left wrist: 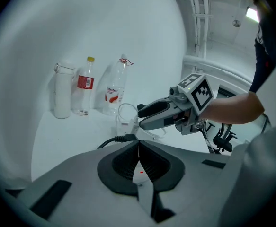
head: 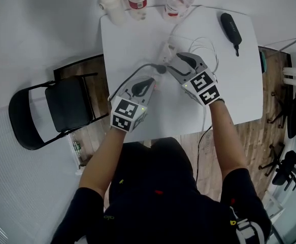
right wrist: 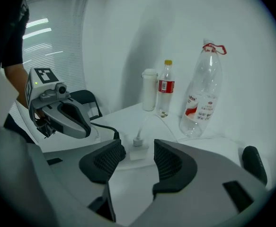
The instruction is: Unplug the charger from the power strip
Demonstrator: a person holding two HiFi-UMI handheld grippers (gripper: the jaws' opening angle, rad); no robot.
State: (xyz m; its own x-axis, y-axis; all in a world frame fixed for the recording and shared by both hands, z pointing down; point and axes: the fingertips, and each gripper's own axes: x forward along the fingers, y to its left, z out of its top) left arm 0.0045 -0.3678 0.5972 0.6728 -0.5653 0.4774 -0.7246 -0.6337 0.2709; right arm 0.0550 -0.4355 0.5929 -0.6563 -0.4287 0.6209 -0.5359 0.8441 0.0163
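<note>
Sitting in the power strip [right wrist: 140,154], the charger [right wrist: 138,141] is not out yet (all the work is left). The right gripper [right wrist: 138,158] has its jaws spread near it; the left gripper [left wrist: 138,148] has its jaws pressed together.

Office or lab-type workroom, sparsely furnished. White table [head: 239,85] set against bare white wall [left wrist: 104,27]. Black folding chair [head: 61,105] beside table. Wood-plank floor [head: 89,69]. Wheeled office-chair bases [head: 290,169] at right edge of head view. Tall window blinds [right wrist: 52,37], daylight behind, in right gripper view. Tabletop holds water bottles [head: 137,1], white flask [head: 112,6], loose cables [head: 201,47]. Plain furnishings and bare surfaces suit workspace rather than home.
</note>
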